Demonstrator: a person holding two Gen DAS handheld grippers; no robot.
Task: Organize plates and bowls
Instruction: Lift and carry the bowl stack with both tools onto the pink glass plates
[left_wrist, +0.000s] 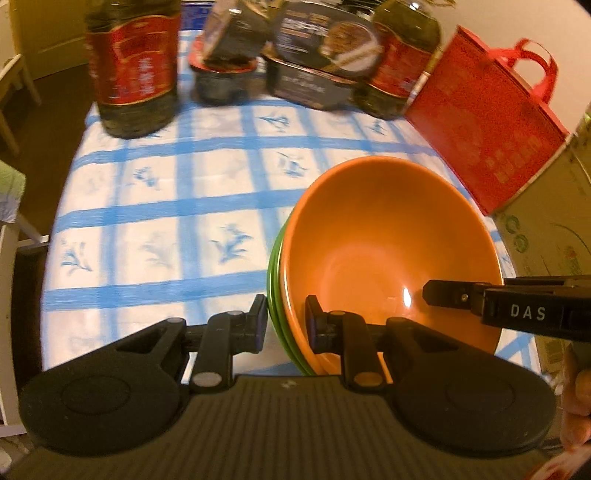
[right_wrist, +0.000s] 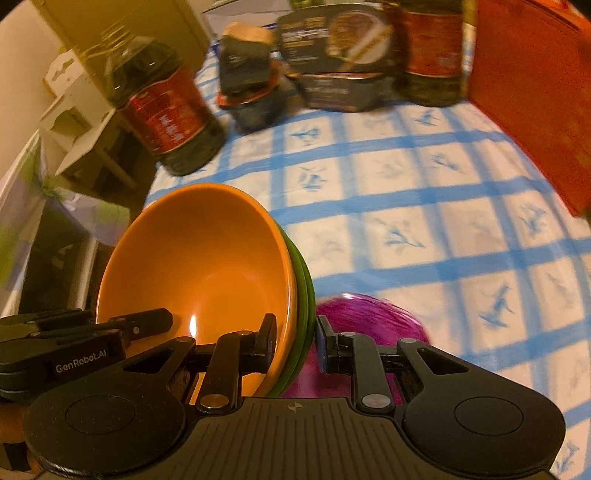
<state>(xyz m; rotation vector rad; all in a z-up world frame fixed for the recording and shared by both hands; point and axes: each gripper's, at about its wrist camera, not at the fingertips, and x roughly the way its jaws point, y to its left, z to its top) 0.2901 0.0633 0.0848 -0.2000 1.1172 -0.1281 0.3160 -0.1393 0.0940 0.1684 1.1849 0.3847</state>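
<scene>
Above a blue-checked tablecloth (left_wrist: 177, 206), a nested stack of bowls, orange bowl (left_wrist: 388, 243) inside green bowls (left_wrist: 275, 288), hangs between two handheld claws. The left gripper (left_wrist: 286, 321) and right gripper (right_wrist: 295, 341) each pinch opposite rims, jaws narrowed onto the stacked walls. A purple bowl (right_wrist: 369, 317) sits on the cloth just below the stack's right side. Oil bottles (left_wrist: 133, 66) and dark food boxes (left_wrist: 321, 55) crowd the far edge, a red bag (left_wrist: 480, 118) at far right. Keeping both hands level and moving together appears key, lest the stack tilt or slip.
</scene>
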